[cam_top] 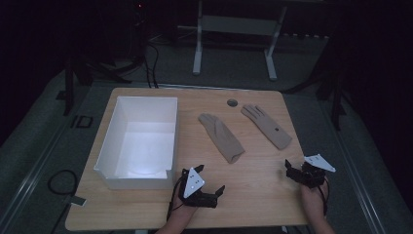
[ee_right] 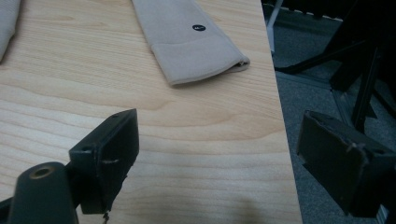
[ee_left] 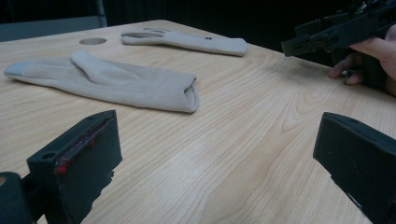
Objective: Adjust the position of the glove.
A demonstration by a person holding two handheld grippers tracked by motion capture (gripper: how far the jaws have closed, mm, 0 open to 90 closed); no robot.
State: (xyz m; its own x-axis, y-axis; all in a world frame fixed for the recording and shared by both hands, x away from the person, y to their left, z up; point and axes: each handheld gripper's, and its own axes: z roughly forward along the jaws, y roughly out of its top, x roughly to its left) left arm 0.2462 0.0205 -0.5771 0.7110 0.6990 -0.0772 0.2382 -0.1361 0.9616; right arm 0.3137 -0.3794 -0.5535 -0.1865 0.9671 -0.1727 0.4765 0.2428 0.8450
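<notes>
Looking down from the high view, we've got the left gripper [cam_top: 210, 184] sitting near the front edge of the wooden table [cam_top: 253, 204], just off the near right corner of the white box [cam_top: 107, 141], and the right gripper [cam_top: 290, 169] over by the table's right edge. Both have their jaws spread wide with nothing between them, and we can see that clearly in each gripper view: bare wood grain in the gap, no pad touching anything. The two beige gloves are what we're lined up on. The nearer glove [ee_left: 116, 81] lies flat ahead of the left gripper's jaws and a bit toward its left jaw, cuff end facing us and open, fingertips pointing away; it's well clear of the jaw tips, not touching. In the same left gripper view the farther glove [ee_left: 187, 41] lies beyond it, next to the round hole [ee_left: 92, 41] in the tabletop, and the other hand [ee_left: 373, 56] with its gripper shows off past the right jaw. From the right gripper view, the farther glove's cuff [ee_right: 191, 44] sits ahead of the jaws, roughly between them but closer to the left jaw's side, with a small dark dot on the fabric; it's close to the table edge and apart from the jaw tips. The right jaw there hangs out past the table edge over the grey floor [ee_right: 299, 112]. The box looks to have nothing in it.
</notes>
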